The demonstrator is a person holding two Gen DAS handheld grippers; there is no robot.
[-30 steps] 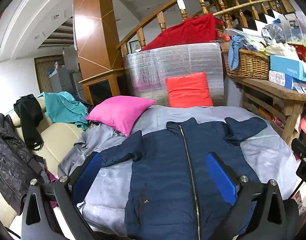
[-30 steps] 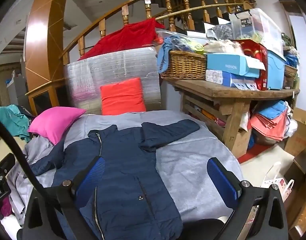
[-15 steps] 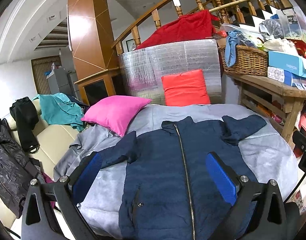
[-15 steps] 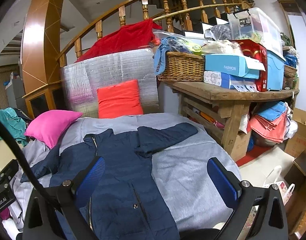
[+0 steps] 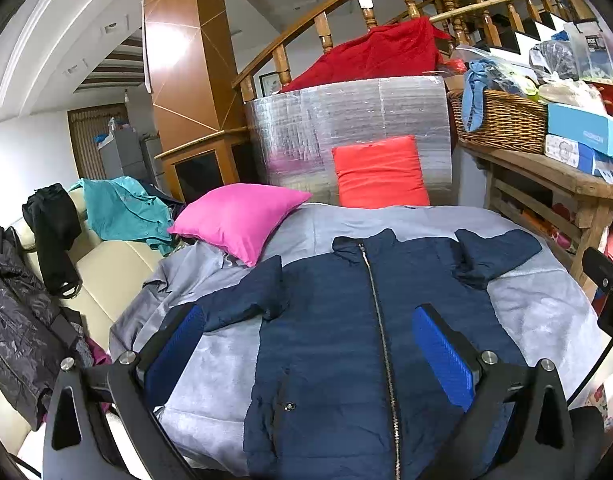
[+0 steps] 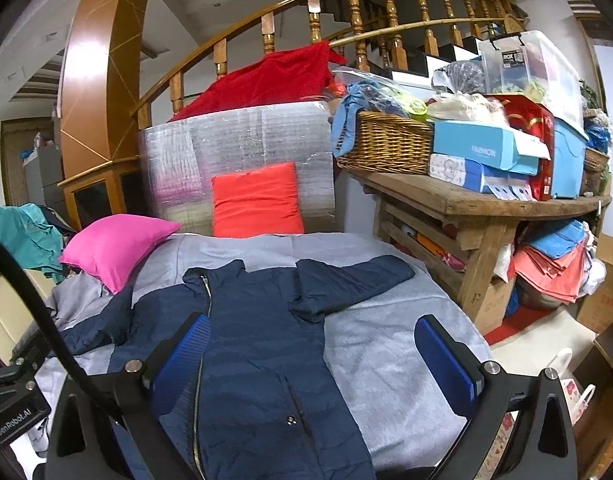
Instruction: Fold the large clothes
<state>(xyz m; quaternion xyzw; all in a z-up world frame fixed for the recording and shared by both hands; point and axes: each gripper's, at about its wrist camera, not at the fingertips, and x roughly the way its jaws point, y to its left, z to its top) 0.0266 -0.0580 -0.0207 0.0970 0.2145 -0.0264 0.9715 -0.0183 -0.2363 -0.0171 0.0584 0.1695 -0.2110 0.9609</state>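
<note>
A large navy zip-up jacket [image 5: 346, 328] lies front up and zipped on a grey-covered surface [image 5: 546, 312], collar away from me, both sleeves spread out to the sides. It also shows in the right wrist view [image 6: 258, 344]. My left gripper [image 5: 306, 344] is open and empty, hovering above the jacket's lower body. My right gripper [image 6: 310, 356] is open and empty, above the jacket's right half and the grey cover [image 6: 386, 352].
A pink cushion [image 5: 238, 220] lies at the surface's far left, an orange cushion [image 5: 380, 172] leans on a silver-wrapped block behind. A wooden table [image 6: 466, 200] with a basket and boxes stands right. A cream sofa [image 5: 106, 264] with clothes is left.
Both grippers have drifted slightly, so the jacket sits a little more to the right in each view. The jacket has not moved and both grippers stay open.
</note>
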